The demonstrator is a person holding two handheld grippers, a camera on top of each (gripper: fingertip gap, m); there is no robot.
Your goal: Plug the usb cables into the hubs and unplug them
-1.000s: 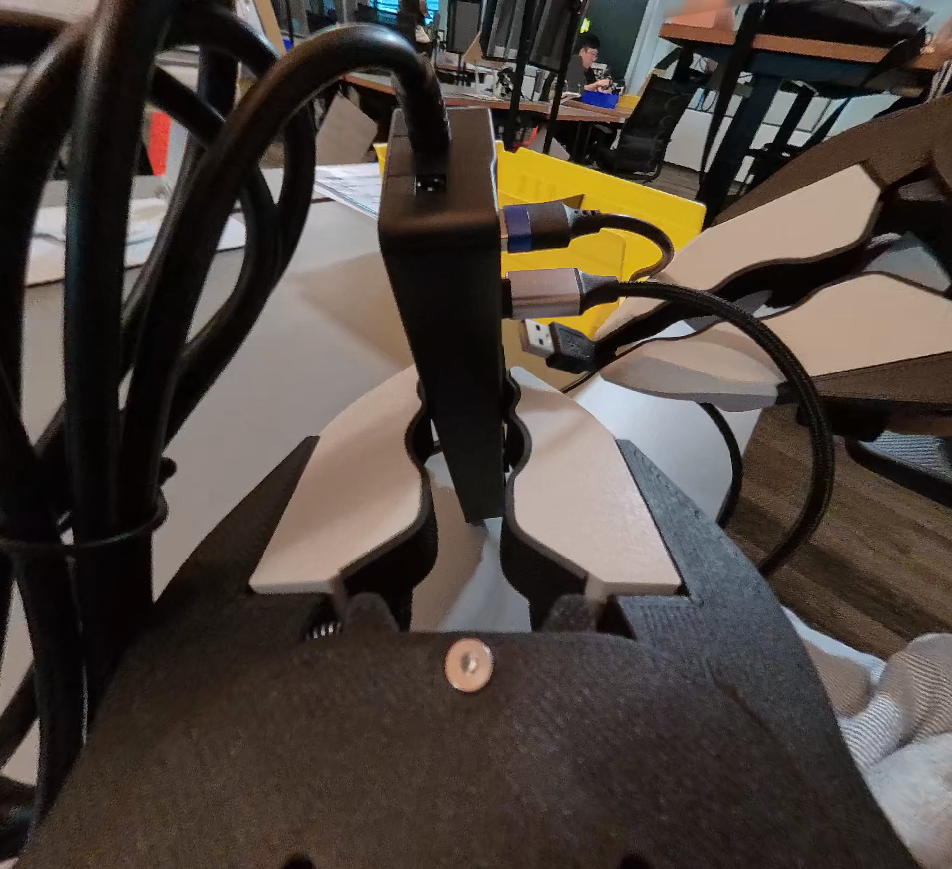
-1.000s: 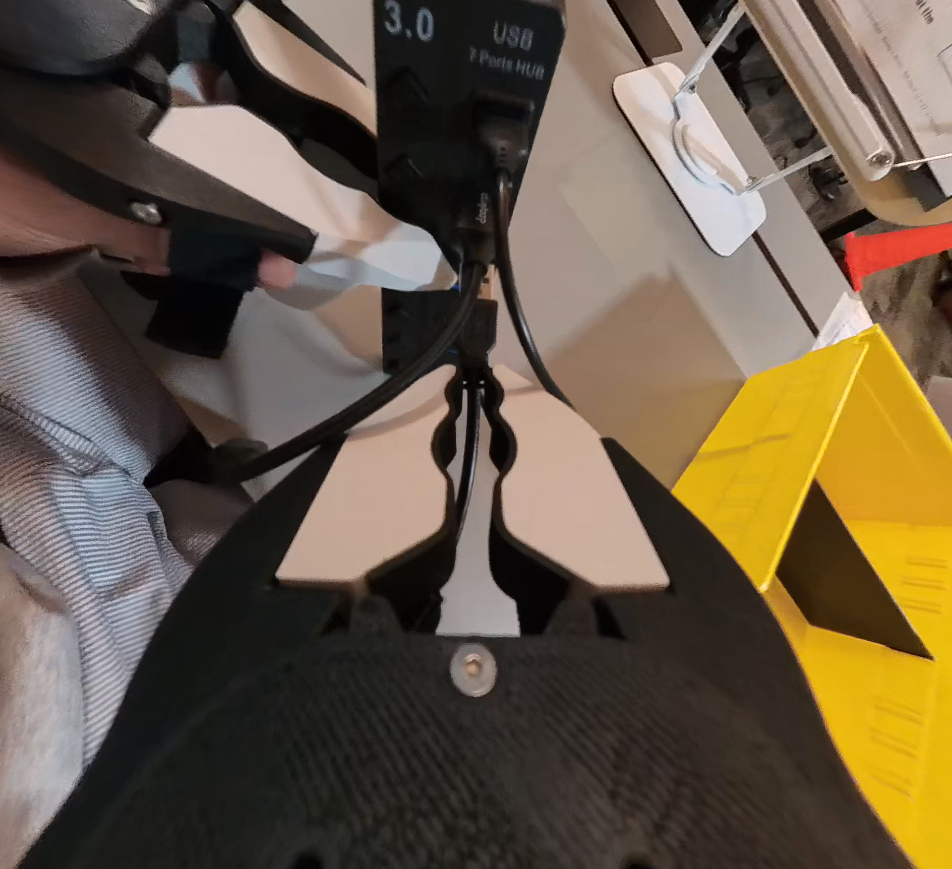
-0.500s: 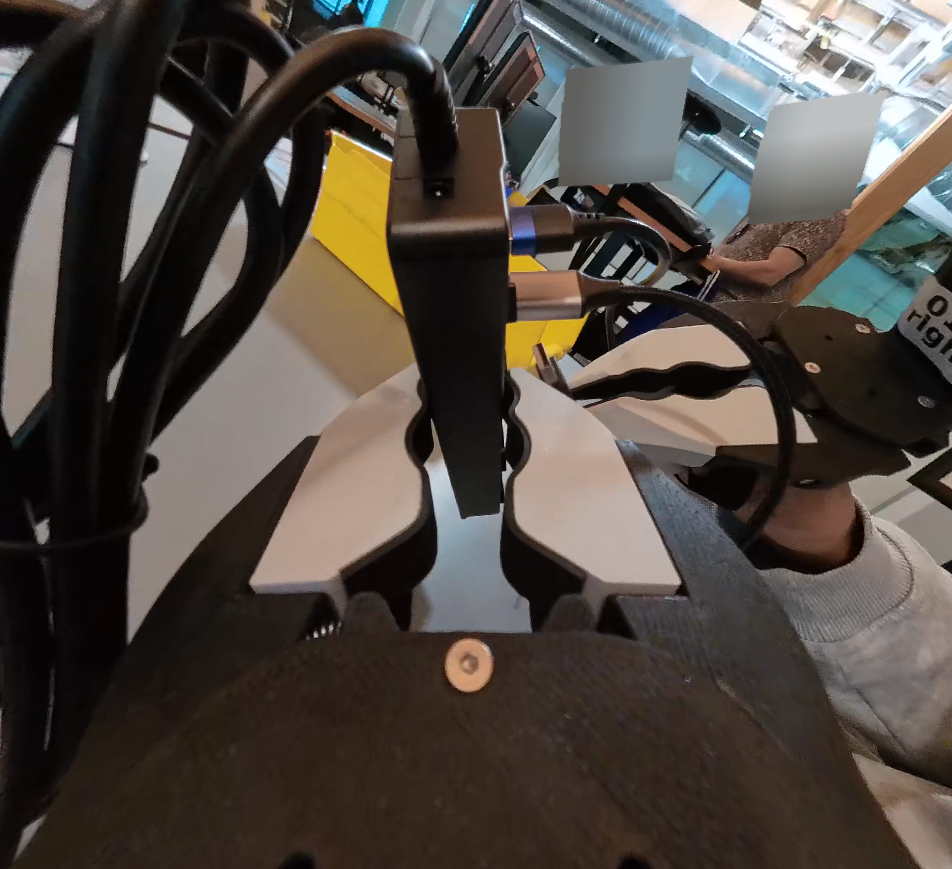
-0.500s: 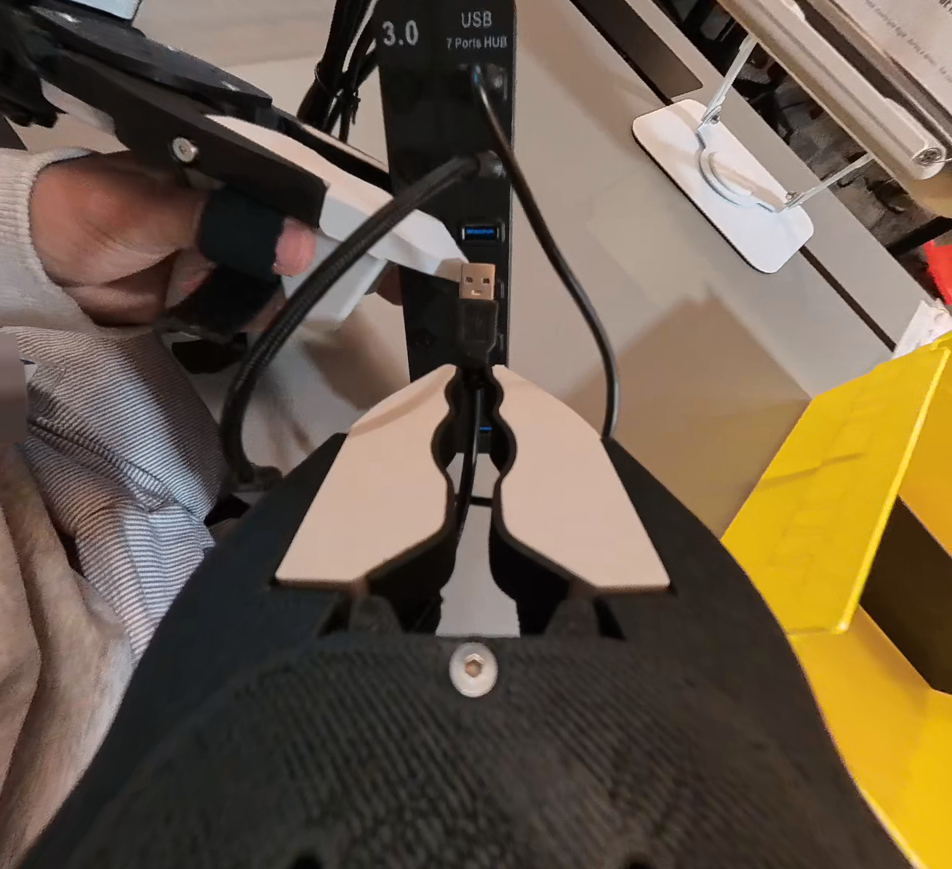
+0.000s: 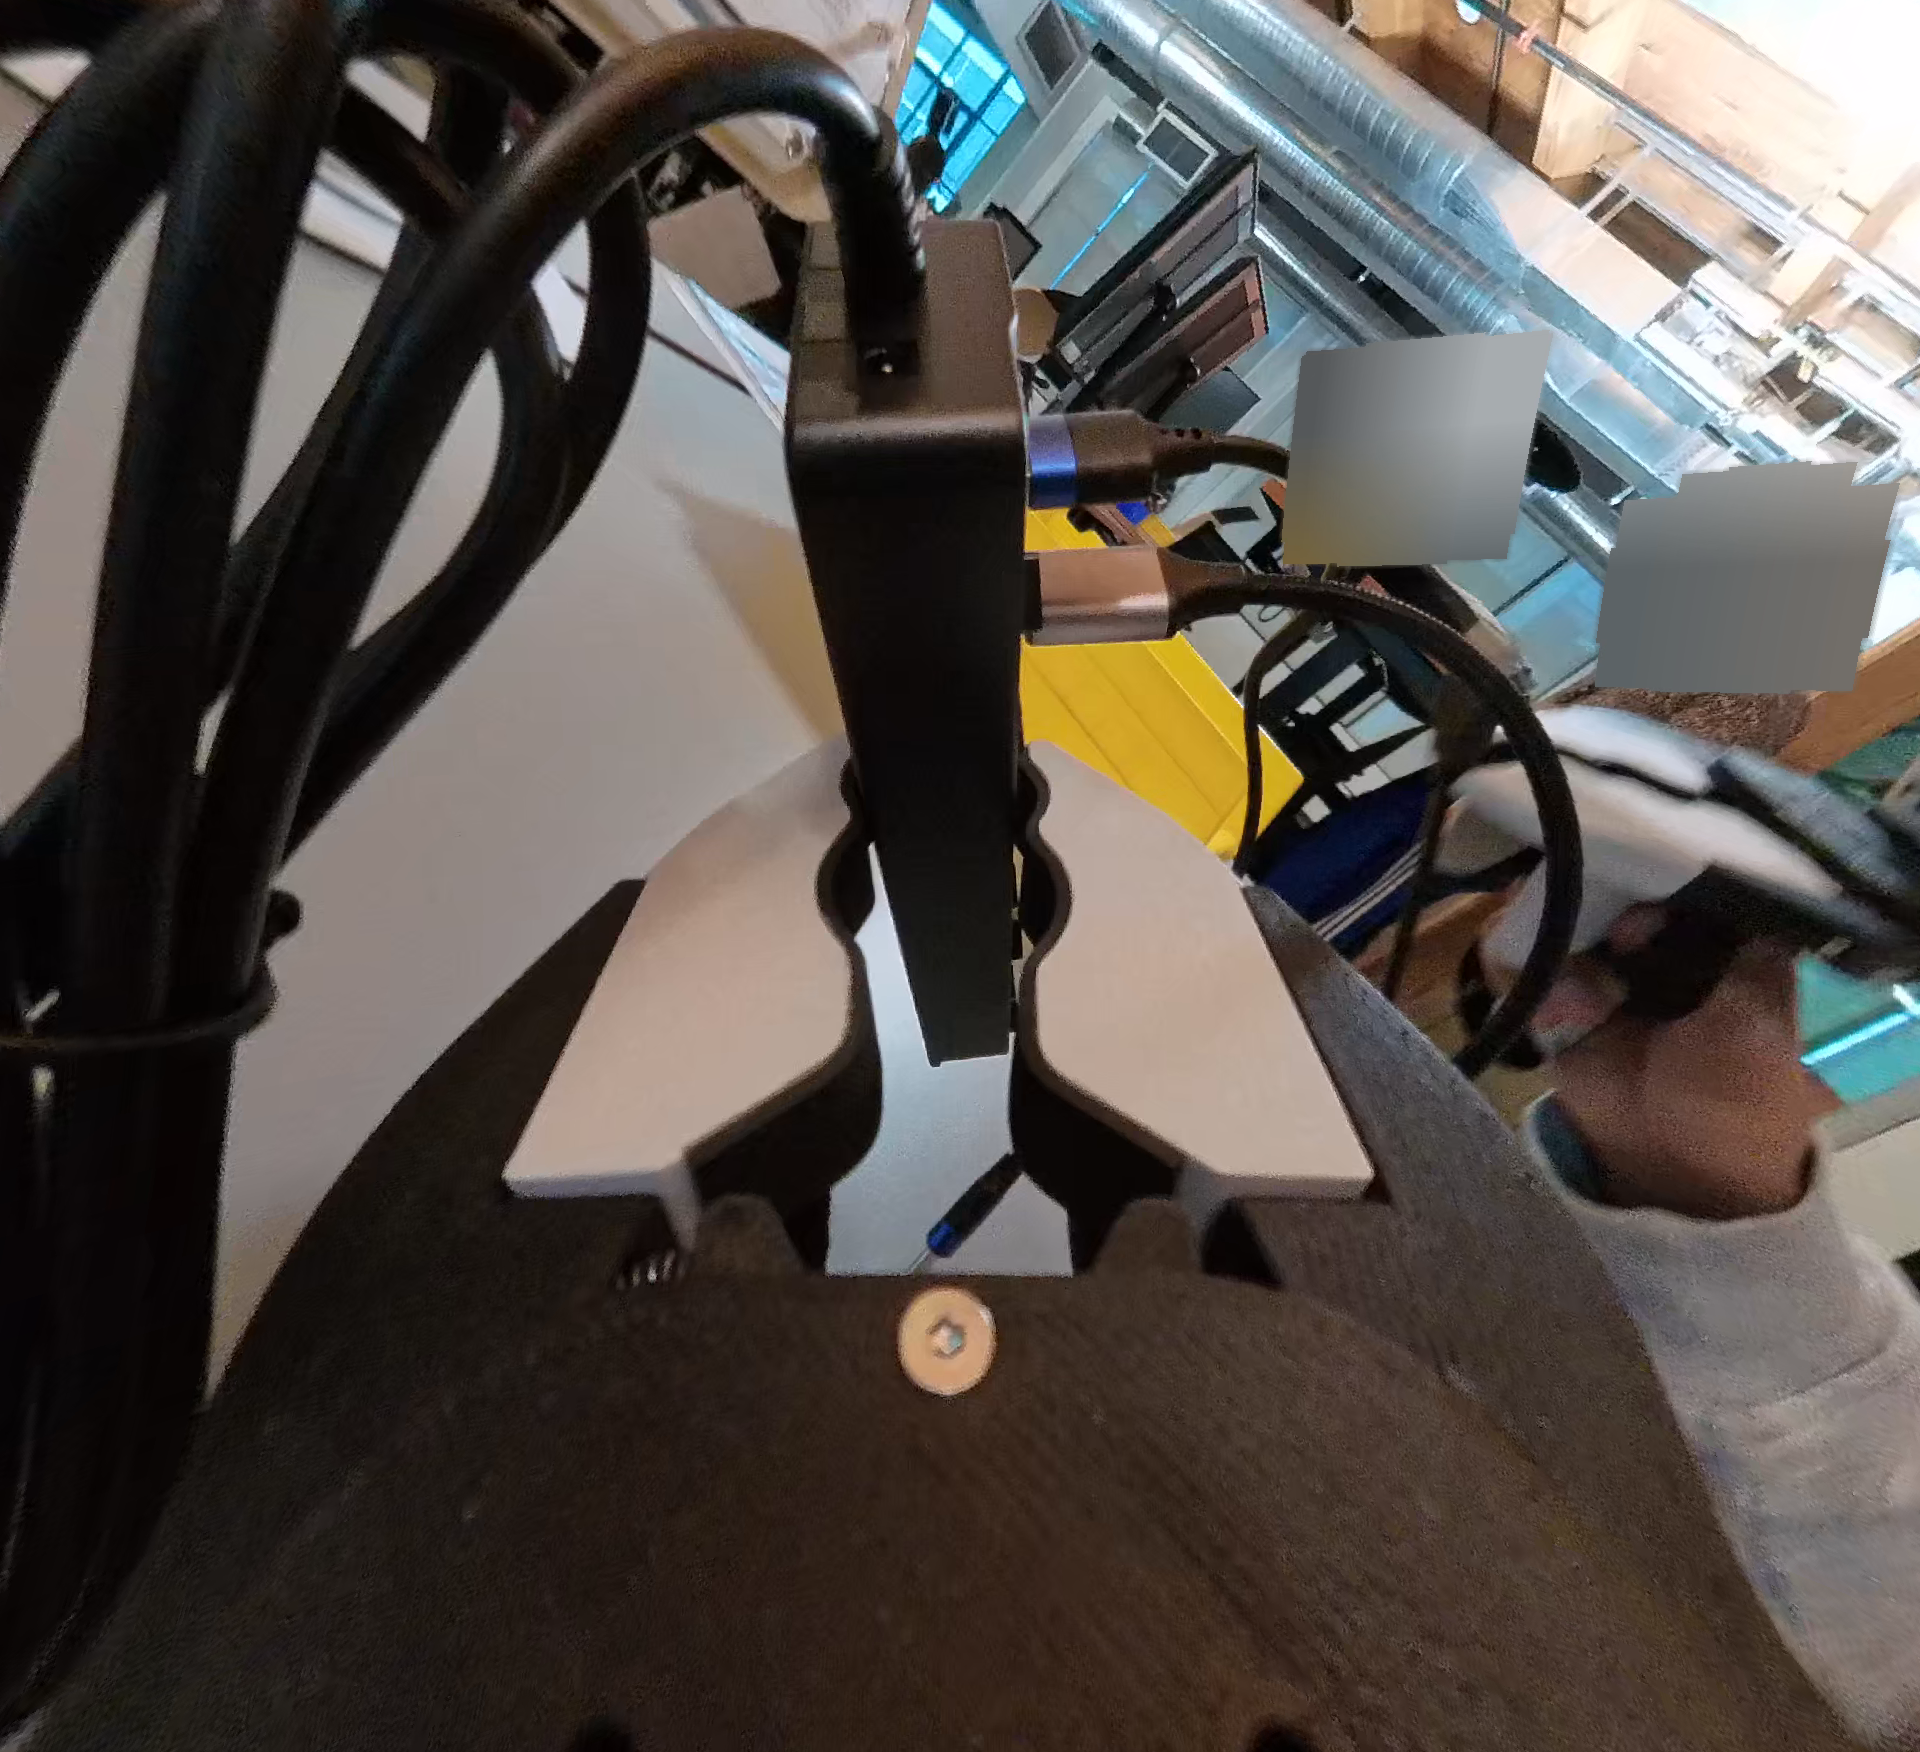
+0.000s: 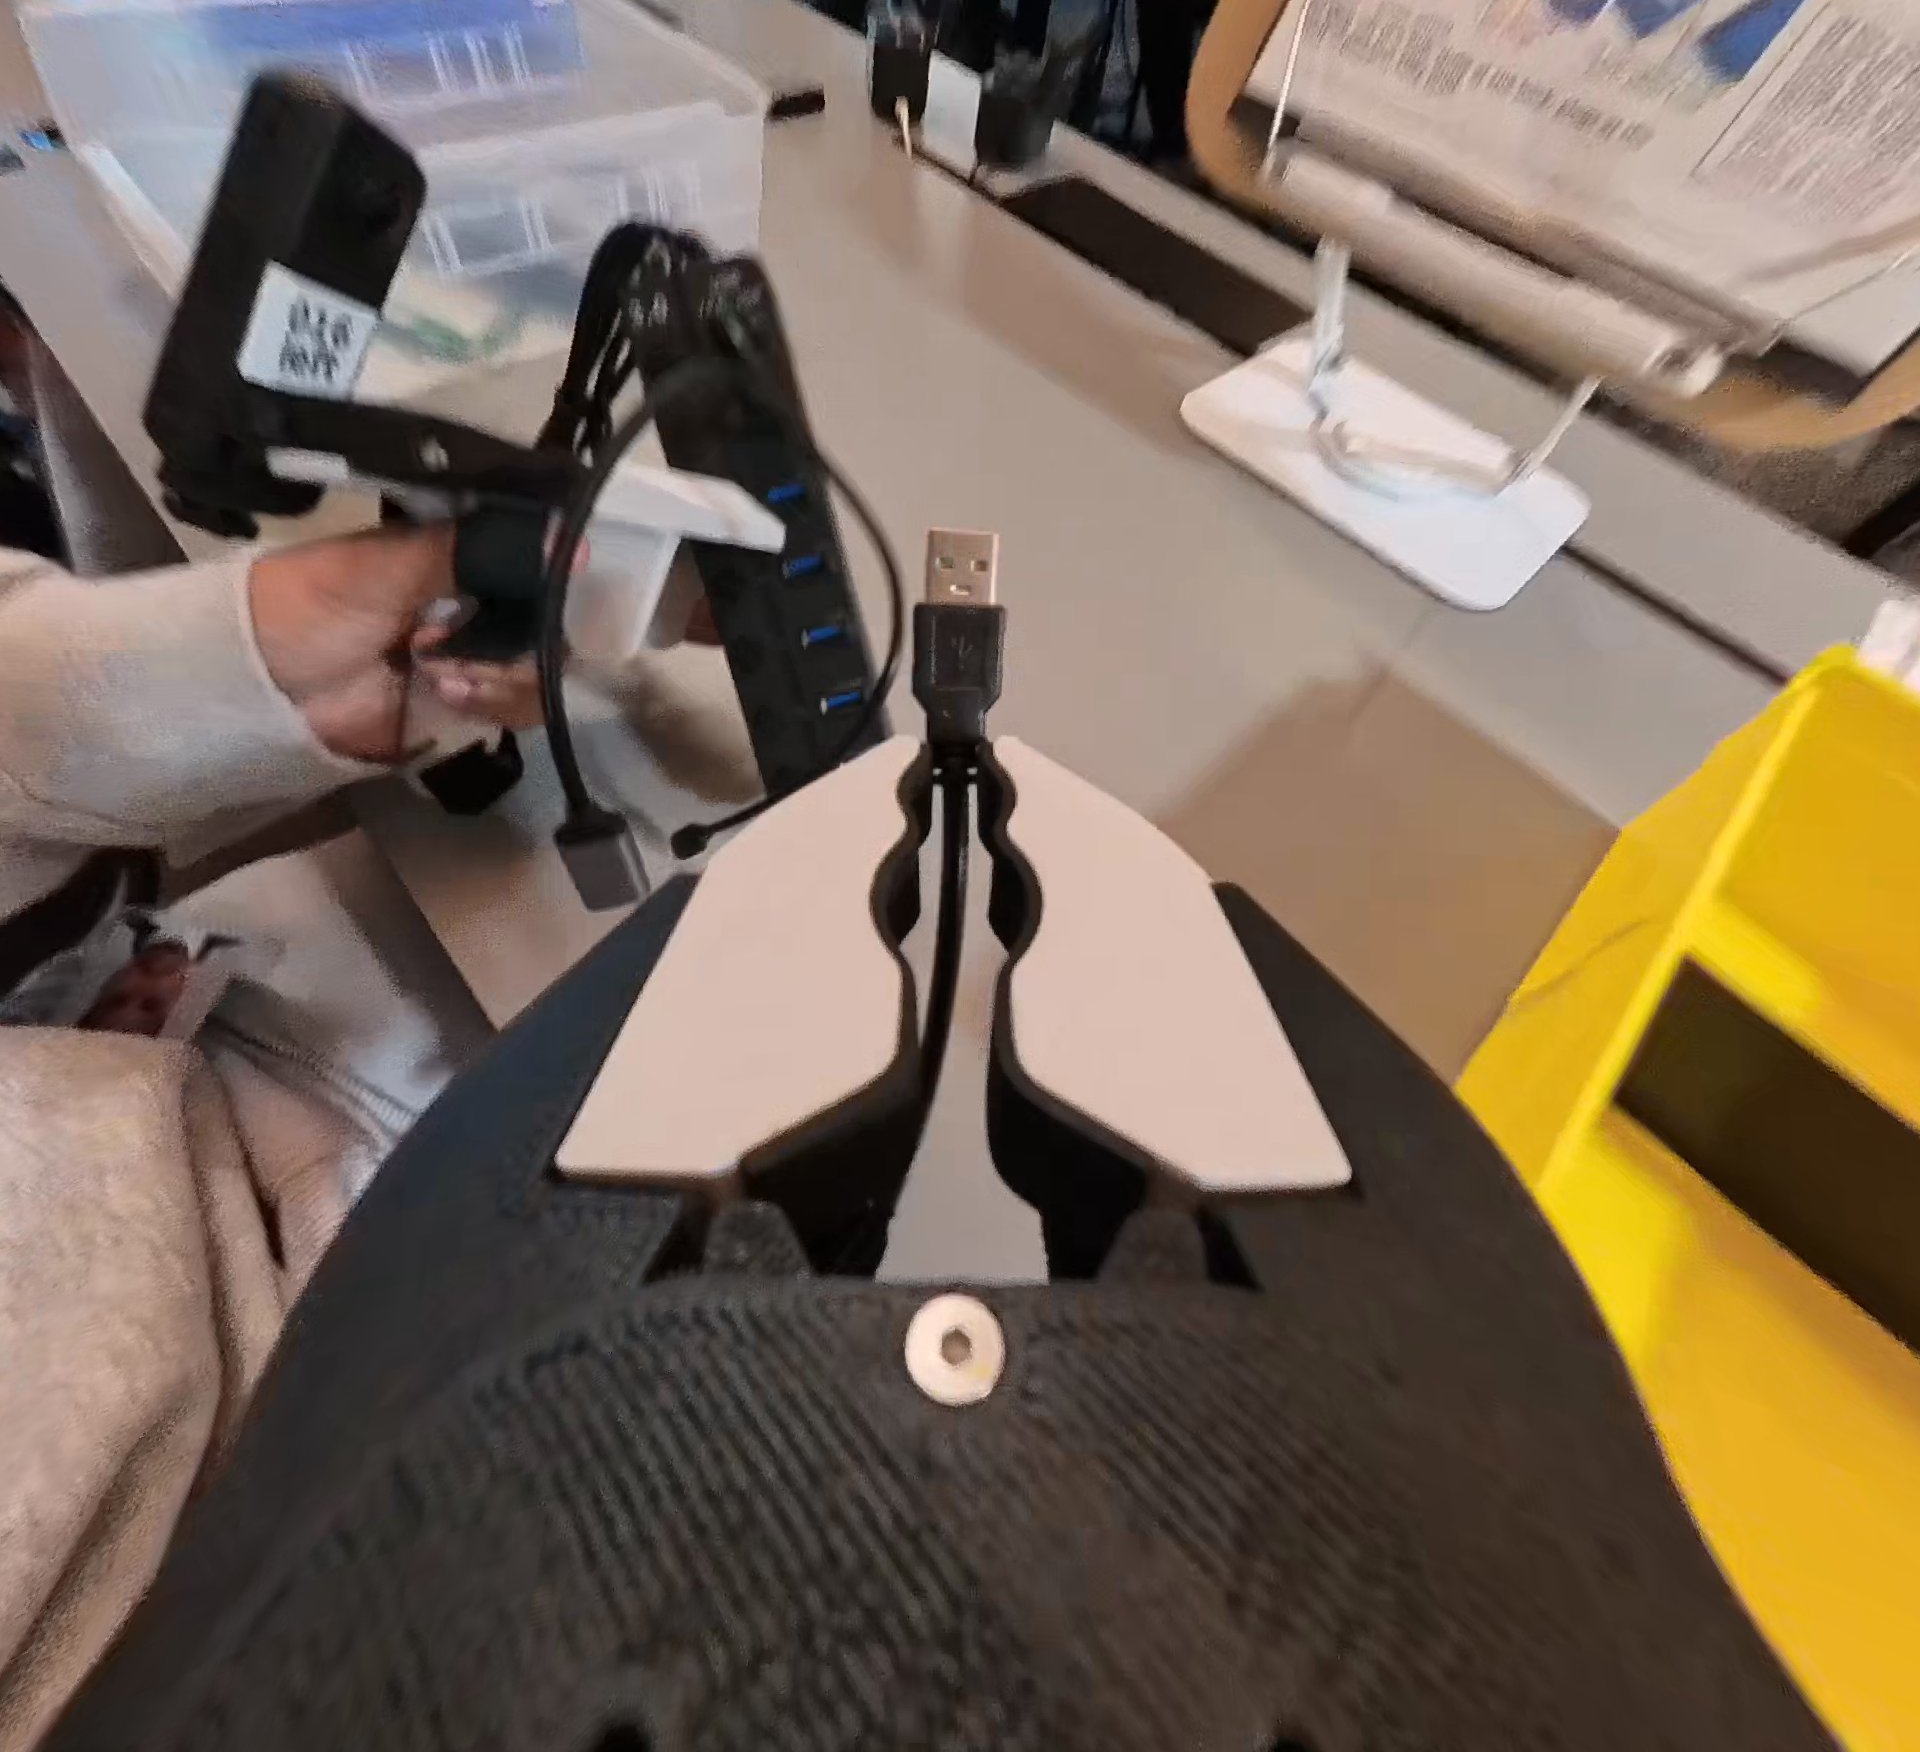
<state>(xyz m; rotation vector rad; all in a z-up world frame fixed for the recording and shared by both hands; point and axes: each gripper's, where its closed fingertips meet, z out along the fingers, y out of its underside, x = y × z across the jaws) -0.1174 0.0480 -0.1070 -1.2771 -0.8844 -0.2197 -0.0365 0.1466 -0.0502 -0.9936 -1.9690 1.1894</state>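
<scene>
A pale grey table (image 6: 1091, 476) fills the middle of the right wrist view, with a yellow bin (image 6: 1714, 1027) at the right edge, a white document stand (image 6: 1392, 476) upper right and a clear plastic box (image 6: 488, 92) upper left; bare tabletop lies between them. The right gripper (image 6: 958, 752) is closed on a black USB cable (image 6: 958, 653), its plug pointing up, free of any port. The left gripper (image 5: 940, 772) is clamped on the black hub (image 5: 914, 559), held upright, two plugs (image 5: 1101, 611) seated in its right side. Ceiling ducts cross upper right.
</scene>
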